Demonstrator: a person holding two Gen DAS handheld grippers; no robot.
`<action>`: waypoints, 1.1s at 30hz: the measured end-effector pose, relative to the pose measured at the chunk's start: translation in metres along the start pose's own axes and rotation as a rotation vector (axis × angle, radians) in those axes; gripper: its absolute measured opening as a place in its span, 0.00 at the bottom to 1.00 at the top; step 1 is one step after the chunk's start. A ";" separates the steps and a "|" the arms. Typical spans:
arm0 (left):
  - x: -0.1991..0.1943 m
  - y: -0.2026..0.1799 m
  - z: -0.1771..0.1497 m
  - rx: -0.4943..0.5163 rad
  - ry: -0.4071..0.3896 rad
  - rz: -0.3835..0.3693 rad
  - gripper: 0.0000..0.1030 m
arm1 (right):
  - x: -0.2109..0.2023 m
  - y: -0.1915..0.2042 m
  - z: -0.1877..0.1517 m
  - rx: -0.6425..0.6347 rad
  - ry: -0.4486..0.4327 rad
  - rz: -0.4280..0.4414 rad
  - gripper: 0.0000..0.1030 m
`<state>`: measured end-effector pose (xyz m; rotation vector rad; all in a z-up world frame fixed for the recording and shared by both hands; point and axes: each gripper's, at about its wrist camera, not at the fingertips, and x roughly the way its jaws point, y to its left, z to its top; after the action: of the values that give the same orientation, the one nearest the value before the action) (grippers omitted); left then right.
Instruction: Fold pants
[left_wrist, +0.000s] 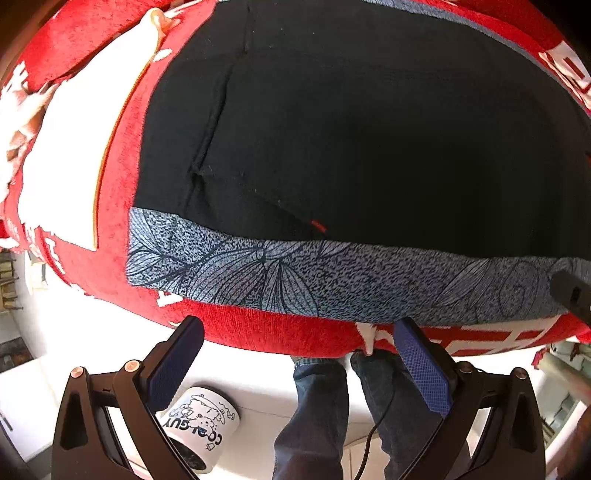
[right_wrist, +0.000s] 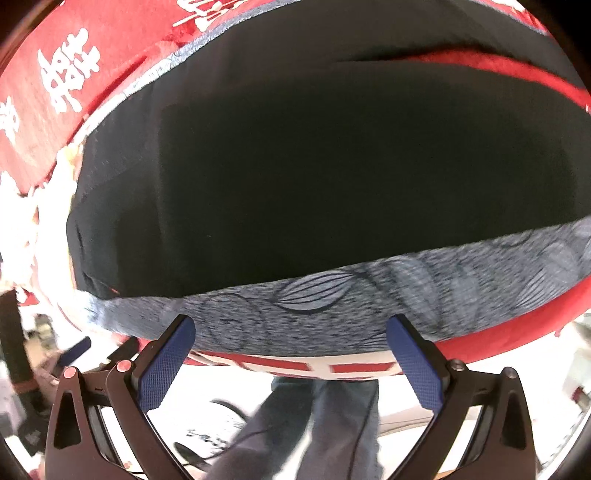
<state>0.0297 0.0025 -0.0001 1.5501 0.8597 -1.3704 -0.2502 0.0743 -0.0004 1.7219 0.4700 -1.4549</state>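
Left wrist view, left to right: a red cloth (left_wrist: 110, 206) with white printed characters, too warped to read, covering the surface; black pants (left_wrist: 351, 147) spread flat on it, long axis running left-right across the frame, the grey waistband (left_wrist: 332, 280) with a dark leaf-line print along the near edge, a small red tag (left_wrist: 318, 225) just above that band. Below the cloth edge, a white mug (left_wrist: 201, 424) seen upside down, lettering partly legible as "GUY", beside denim-clad legs (left_wrist: 317, 417). Left gripper (left_wrist: 295, 365) spread wide, empty, just short of the band. Right wrist view: same pants (right_wrist: 332, 184), band (right_wrist: 369, 306) nearest, right gripper (right_wrist: 295, 358) likewise gaping, gripping nothing, blue pads (right_wrist: 166, 362) at the band's edge.
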 end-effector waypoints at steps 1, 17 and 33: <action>0.002 0.002 -0.001 0.008 -0.005 -0.015 1.00 | 0.001 0.002 -0.001 0.008 -0.002 0.010 1.00; 0.021 0.080 0.013 -0.108 -0.055 -0.396 1.00 | 0.030 0.035 -0.031 0.045 0.020 0.407 0.93; 0.033 0.101 -0.015 -0.203 -0.076 -0.716 1.00 | 0.090 0.008 -0.035 0.238 0.009 0.818 0.22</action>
<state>0.1326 -0.0235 -0.0160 1.0565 1.5437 -1.7465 -0.1985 0.0771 -0.0820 1.7876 -0.3975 -0.9169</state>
